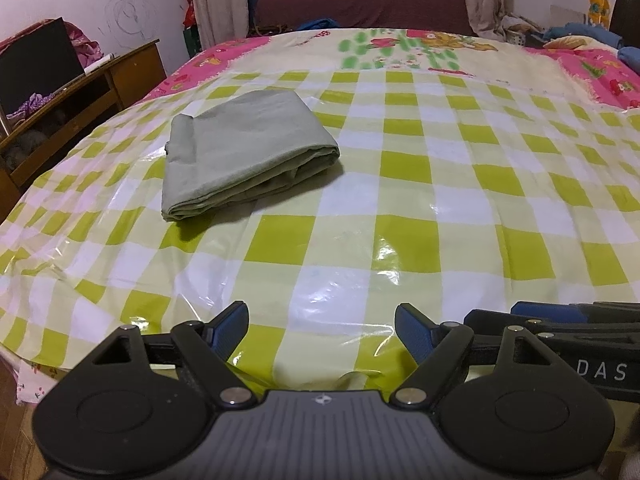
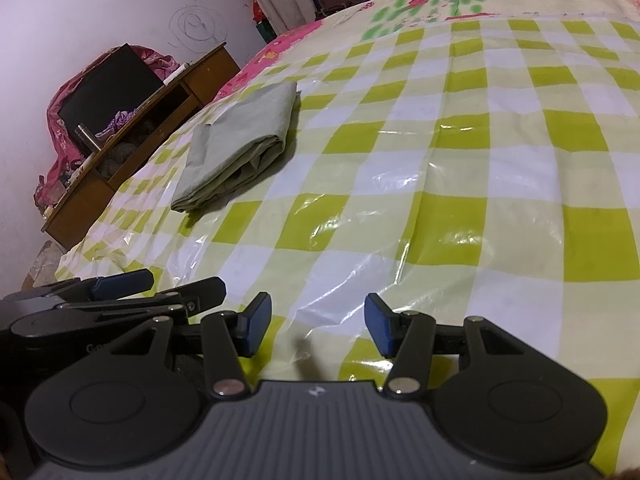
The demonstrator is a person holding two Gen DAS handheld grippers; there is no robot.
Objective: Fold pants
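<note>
Folded pants (image 1: 244,152), soft and limp, best gripped at the thick folded edge, lie at eleven o'clock; left gripper (image 1: 320,332) and right gripper (image 2: 318,326) are held open, empty.

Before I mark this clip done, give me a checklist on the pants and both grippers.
1. Pants folded into a compact stack: ok.
2. Pants lying flat on the checked cover, clear of its edge: ok.
3. Left gripper open, nothing between its fingers: ok.
4. Right gripper open and empty: ok.
5. Both grippers apart from the pants, near the front edge of the bed: ok.
6. Layers inside the fold lying even: cannot tell; the open side shows some rumpled edges.
</note>
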